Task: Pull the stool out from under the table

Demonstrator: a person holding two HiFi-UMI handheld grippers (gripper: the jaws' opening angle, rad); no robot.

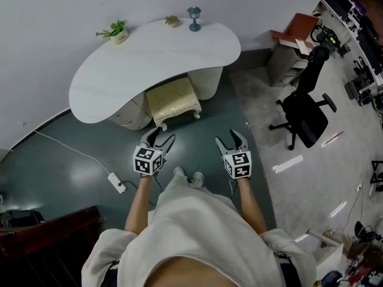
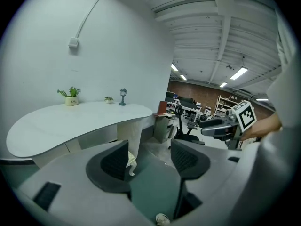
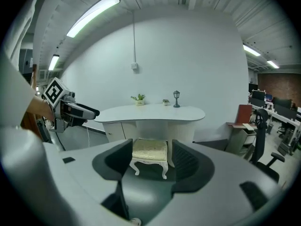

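The stool (image 1: pixel 173 100) has a cream cushion and white carved legs; it stands half tucked under the white curved table (image 1: pixel 108 82). Both grippers hover above the green floor just in front of it, touching nothing. My left gripper (image 1: pixel 160 137) is open and sits near the stool's front left corner. My right gripper (image 1: pixel 230 139) is open, off to the stool's right. In the right gripper view the stool (image 3: pixel 150 152) shows at a distance between the open jaws of that gripper (image 3: pixel 150 160). The left gripper view shows one stool leg (image 2: pixel 130 166) past its jaws (image 2: pixel 149 158).
On the table stand a potted plant (image 1: pixel 116 33), a small plant (image 1: pixel 172 21) and a little lamp (image 1: pixel 194 18). A power strip (image 1: pixel 116 183) with its cable lies at the left. A black office chair (image 1: pixel 308 115) stands at the right, a dark cabinet (image 1: pixel 48 232) at lower left.
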